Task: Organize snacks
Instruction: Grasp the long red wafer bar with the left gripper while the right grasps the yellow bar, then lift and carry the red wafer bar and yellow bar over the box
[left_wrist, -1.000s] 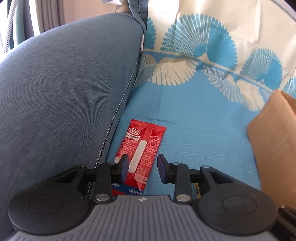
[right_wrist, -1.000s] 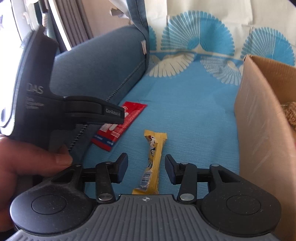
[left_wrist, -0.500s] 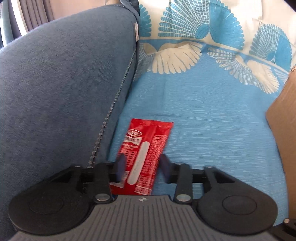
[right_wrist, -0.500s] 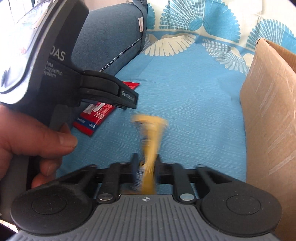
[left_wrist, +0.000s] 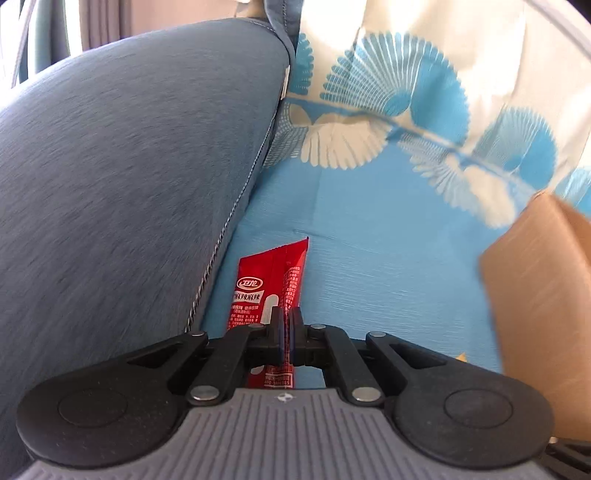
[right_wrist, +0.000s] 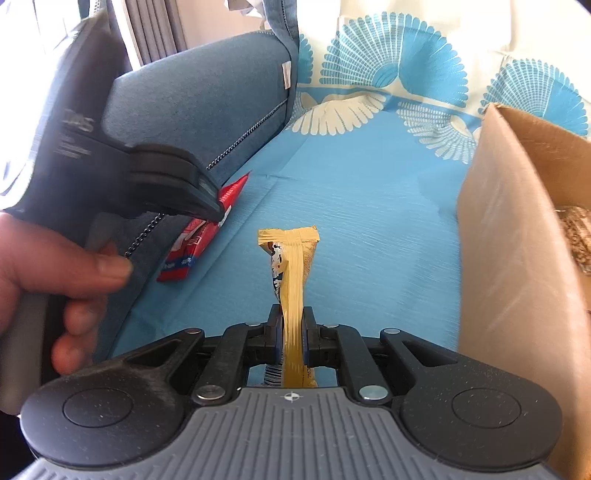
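Note:
My left gripper (left_wrist: 286, 325) is shut on a red snack packet (left_wrist: 271, 273), whose far end points away over the blue cloth (left_wrist: 369, 240). My right gripper (right_wrist: 291, 328) is shut on a yellow snack bar (right_wrist: 291, 266), which stands up from between the pads. In the right wrist view the red packet (right_wrist: 192, 247) hangs tilted at the left gripper's fingertips (right_wrist: 212, 212), next to the grey-blue cushion. A person's hand (right_wrist: 44, 258) holds that left gripper's handle. An open cardboard box (right_wrist: 517, 240) stands to the right of both grippers.
A grey-blue sofa cushion (left_wrist: 129, 184) rises along the left. The blue cloth with white and blue fan patterns covers the seat and backrest. The cardboard box (left_wrist: 539, 295) holds a brownish snack (right_wrist: 576, 236) near its right side.
Both grippers closed, the left on the red packet and the right on the yellow bar. Both snacks were lying flat on the cloth and now tilt up off it.

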